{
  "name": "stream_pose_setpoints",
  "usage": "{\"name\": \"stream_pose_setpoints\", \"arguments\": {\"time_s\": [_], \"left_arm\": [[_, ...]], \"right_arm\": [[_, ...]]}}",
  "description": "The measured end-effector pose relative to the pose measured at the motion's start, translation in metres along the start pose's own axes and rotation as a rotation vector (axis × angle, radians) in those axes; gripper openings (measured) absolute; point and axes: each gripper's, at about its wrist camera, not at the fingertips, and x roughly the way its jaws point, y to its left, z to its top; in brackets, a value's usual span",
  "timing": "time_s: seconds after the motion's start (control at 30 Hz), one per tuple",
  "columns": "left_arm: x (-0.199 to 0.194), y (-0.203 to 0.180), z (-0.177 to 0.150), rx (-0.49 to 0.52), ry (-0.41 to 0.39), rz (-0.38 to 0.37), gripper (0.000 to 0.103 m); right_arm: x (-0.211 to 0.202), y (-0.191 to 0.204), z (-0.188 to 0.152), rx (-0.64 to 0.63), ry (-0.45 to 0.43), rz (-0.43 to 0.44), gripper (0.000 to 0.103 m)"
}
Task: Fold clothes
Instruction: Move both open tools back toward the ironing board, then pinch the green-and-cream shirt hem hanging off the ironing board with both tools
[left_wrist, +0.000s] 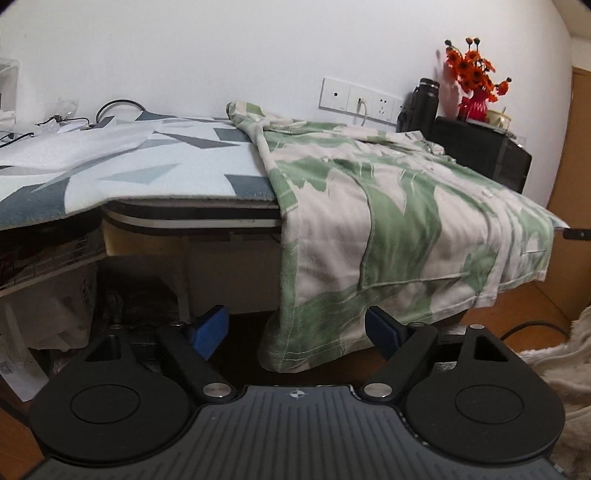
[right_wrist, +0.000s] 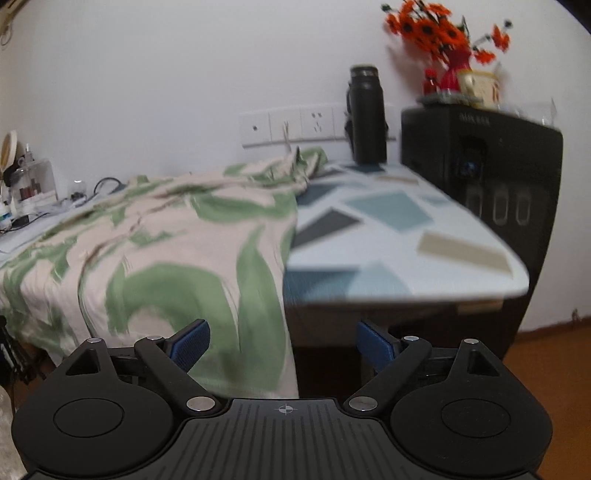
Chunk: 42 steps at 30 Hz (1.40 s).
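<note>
A cream shirt with green leaf print (left_wrist: 388, 206) lies spread over the table, its lower part hanging over the front edge. In the left wrist view my left gripper (left_wrist: 297, 334) is open, below the table edge, with the hanging hem just ahead between its blue pads (left_wrist: 211, 330). In the right wrist view the same shirt (right_wrist: 166, 251) drapes over the table's left half. My right gripper (right_wrist: 282, 345) is open in front of the shirt's hanging right edge, holding nothing.
The table wears a pale blue cloth with geometric patches (right_wrist: 388, 229). At the back stand a black flask (right_wrist: 365, 118), a black appliance (right_wrist: 480, 166) and a red vase of orange flowers (left_wrist: 474, 88). Cables and clutter (left_wrist: 74, 118) sit far left. Fluffy fabric (left_wrist: 554, 365) lies on the floor.
</note>
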Motion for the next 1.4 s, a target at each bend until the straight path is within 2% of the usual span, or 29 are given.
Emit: {"name": "stream_pose_setpoints", "arguments": {"time_s": [0.1,0.2,0.47,0.57,0.63,0.7,0.8,0.93,1.07,1.2,1.3,1.4], "left_arm": [[0.004,-0.002,-0.002,-0.010,-0.020,-0.016,0.083],[0.010,-0.005,-0.002,0.007,-0.040,-0.034,0.083],[0.032,-0.012,0.001,0.051,-0.027,-0.096,0.082],[0.035,-0.014,0.001,0.058,-0.023,-0.135,0.074],[0.036,-0.014,0.001,0.057,-0.012,-0.166,0.066],[0.038,-0.014,0.002,0.045,0.012,-0.215,0.049],[0.039,-0.015,0.002,0.029,0.037,-0.275,0.044],[0.042,-0.019,0.001,0.018,0.028,-0.281,0.044],[0.047,-0.020,0.002,-0.026,-0.002,-0.298,0.044],[0.047,-0.025,0.006,-0.038,-0.010,-0.308,0.042],[0.049,-0.028,0.009,-0.046,0.015,-0.308,0.042],[0.051,-0.028,0.011,-0.049,0.024,-0.294,0.042]], "right_arm": [[0.015,0.000,-0.012,-0.006,0.007,0.025,0.078],[0.033,-0.003,-0.018,0.005,0.014,0.059,0.067],[0.055,-0.006,-0.019,0.018,0.015,0.185,0.065],[0.054,-0.002,-0.017,-0.001,0.016,0.227,0.059],[0.053,0.000,-0.017,-0.003,0.018,0.253,0.045],[0.052,0.000,-0.015,0.007,0.024,0.279,0.038],[0.050,0.001,-0.015,0.008,0.024,0.293,0.039],[0.050,0.000,-0.013,0.021,0.009,0.292,0.046],[0.055,0.004,-0.010,0.016,0.008,0.323,0.046],[0.055,0.009,-0.008,0.004,0.011,0.347,0.040],[0.054,0.010,-0.008,0.006,-0.003,0.344,0.047],[0.056,0.009,-0.008,0.020,-0.007,0.343,0.047]]}}
